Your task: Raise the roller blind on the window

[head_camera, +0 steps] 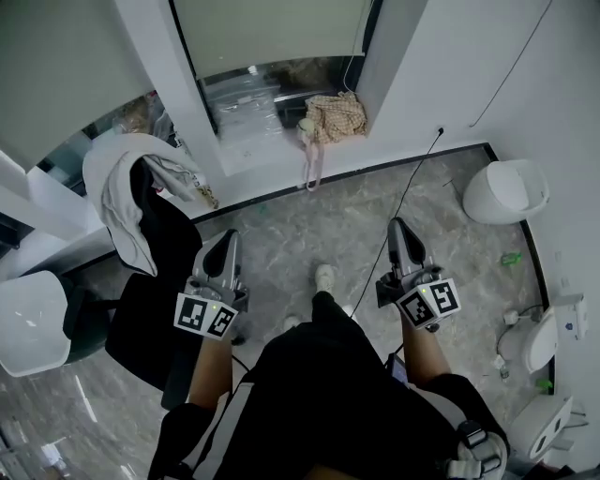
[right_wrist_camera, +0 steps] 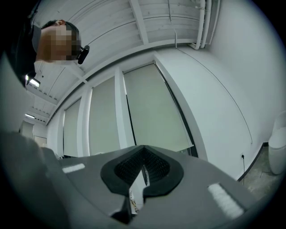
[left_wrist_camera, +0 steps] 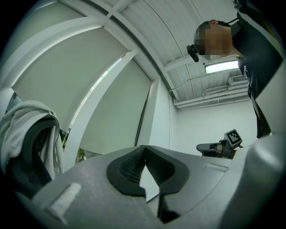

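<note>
**Both Claws Closed and Empty, Blind Down Over the Window**

The person stood on the grey marbled floor (head_camera: 309,225) facing the window, one gripper in each hand, both held in front of the body and pointed toward the wall. The left gripper (head_camera: 228,234) had its jaws pressed together, the ribbed pads meeting at the tips with nothing caught between them. The right gripper (head_camera: 397,225) was the same: jaws closed on themselves and empty. The two grippers were well apart from each other, with the person's pale shoe (head_camera: 324,277) on the floor between them.

The roller blind (head_camera: 272,26) hung ahead and above, far from either gripper. It covered most of the pane, and only a low strip of glass showed under its bottom edge, just over the white sill (head_camera: 272,145). A thin cord (head_camera: 352,42) hung at the blind's right side. In the right gripper view more pale blinds hung in the panes beside it.

On the sill lay a checked cloth (head_camera: 335,117), part of it trailing over the edge, with a clear plastic bundle (head_camera: 242,105) beside it. A black office chair (head_camera: 150,300) stood just left of the left gripper, a light garment (head_camera: 117,187) draped over its back. A black cable (head_camera: 405,197) ran from the wall across the floor, and a white bin (head_camera: 506,192) stood near the right wall.
</note>
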The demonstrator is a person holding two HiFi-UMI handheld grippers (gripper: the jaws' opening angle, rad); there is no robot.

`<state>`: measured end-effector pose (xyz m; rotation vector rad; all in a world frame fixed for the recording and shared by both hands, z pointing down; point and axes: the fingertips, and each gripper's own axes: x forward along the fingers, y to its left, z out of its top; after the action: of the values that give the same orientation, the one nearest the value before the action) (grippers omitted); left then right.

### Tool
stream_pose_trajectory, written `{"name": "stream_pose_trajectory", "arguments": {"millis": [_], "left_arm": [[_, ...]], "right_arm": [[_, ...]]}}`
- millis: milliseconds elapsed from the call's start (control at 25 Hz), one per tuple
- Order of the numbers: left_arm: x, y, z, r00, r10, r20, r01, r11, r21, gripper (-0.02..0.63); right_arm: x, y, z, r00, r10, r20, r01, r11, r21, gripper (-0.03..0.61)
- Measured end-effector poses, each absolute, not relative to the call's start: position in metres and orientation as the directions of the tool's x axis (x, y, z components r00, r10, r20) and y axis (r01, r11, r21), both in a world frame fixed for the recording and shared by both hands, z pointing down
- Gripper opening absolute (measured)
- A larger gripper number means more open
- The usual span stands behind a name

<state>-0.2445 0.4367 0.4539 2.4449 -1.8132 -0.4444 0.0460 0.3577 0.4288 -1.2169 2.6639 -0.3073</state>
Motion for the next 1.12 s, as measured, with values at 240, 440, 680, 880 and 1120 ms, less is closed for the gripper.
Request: {"name": "stream_pose_trajectory", "arguments": {"millis": [240, 440, 680, 880, 1120], "left_arm": [[-0.239, 0.395, 0.461, 0.264, -0.951, -0.163, -0.935, -0.294, 0.200, 0.000], [-0.233, 0.343, 0.454, 0.266, -0.948, -0.173, -0.939, -0.296, 0.178, 0.000], [-0.200, 0.267, 0.443, 0.312, -0.930, -0.196, -0.925, -0.344, 0.160, 0.000], [-0.166, 0.206, 0.438, 0.337, -0.921, -0.197, -0.911, -0.372, 0.181, 0.000], [-0.143, 0.157, 0.444, 0.341, -0.921, -0.188, -0.906, -0.375, 0.196, 0.000]], "right_arm": [[0.049, 0.314, 0.440, -0.645, -0.757, -0.108, -0.706, 0.644, -0.295, -0.002], [0.062, 0.265, 0.437, -0.629, -0.763, -0.152, -0.705, 0.641, -0.303, -0.002], [0.095, 0.196, 0.430, -0.594, -0.780, -0.198, -0.722, 0.625, -0.297, -0.002], [0.128, 0.146, 0.427, -0.574, -0.788, -0.222, -0.715, 0.614, -0.334, -0.002], [0.147, 0.103, 0.428, -0.588, -0.782, -0.208, -0.715, 0.622, -0.320, -0.002]]}}
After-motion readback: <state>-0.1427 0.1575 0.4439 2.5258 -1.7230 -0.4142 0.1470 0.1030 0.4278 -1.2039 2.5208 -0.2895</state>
